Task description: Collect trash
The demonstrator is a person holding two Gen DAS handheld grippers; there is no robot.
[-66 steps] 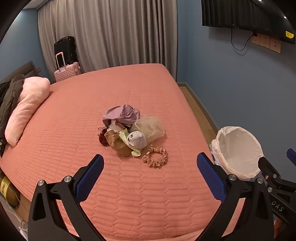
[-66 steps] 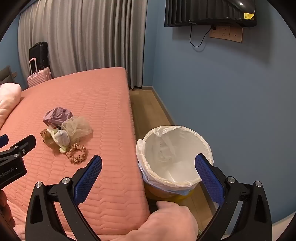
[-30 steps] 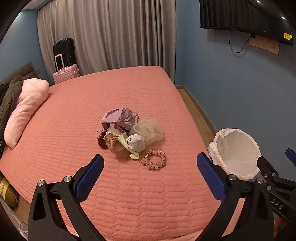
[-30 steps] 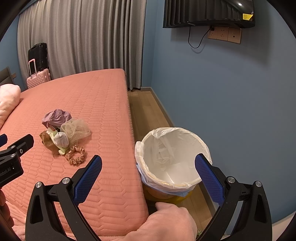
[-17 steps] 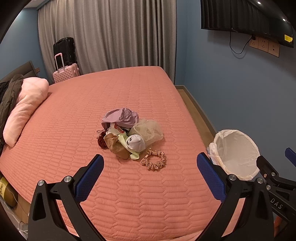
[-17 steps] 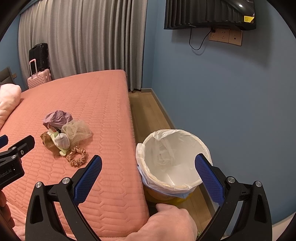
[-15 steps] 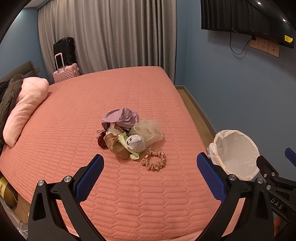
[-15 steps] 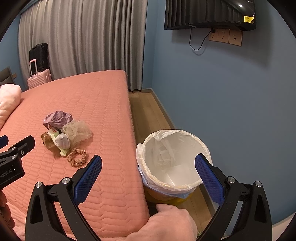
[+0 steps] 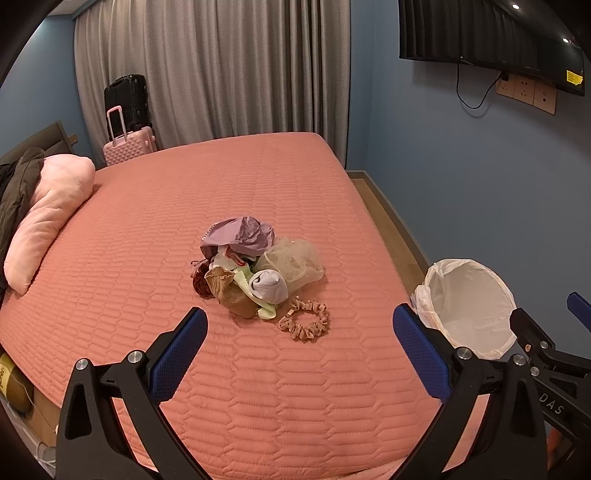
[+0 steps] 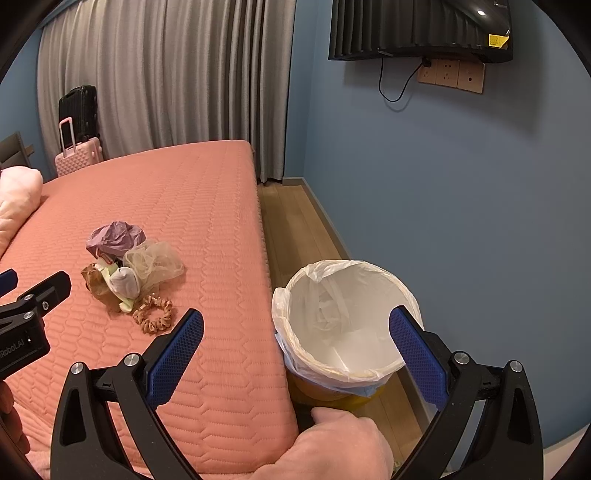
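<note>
A small pile of trash (image 9: 255,266) lies in the middle of the salmon bed (image 9: 184,206): a crumpled purple bag (image 9: 240,236), beige netting (image 9: 291,262), a white wad and brown paper. A pink scrunchie (image 9: 304,320) lies at the pile's near right. The pile also shows in the right wrist view (image 10: 125,266). A bin lined with a white bag (image 10: 347,317) stands on the floor beside the bed. My left gripper (image 9: 301,354) is open and empty, above the bed's near part. My right gripper (image 10: 295,349) is open and empty, just before the bin.
A pink pillow (image 9: 44,218) and a dark jacket (image 9: 14,192) lie at the bed's left. A pink suitcase (image 9: 127,147) and a black one stand by grey curtains. The blue wall (image 10: 461,221) with a mounted TV (image 10: 417,29) is close on the right.
Both views have shifted very slightly; the pile, scrunchie and bin stay put. Both grippers remain open and empty.
</note>
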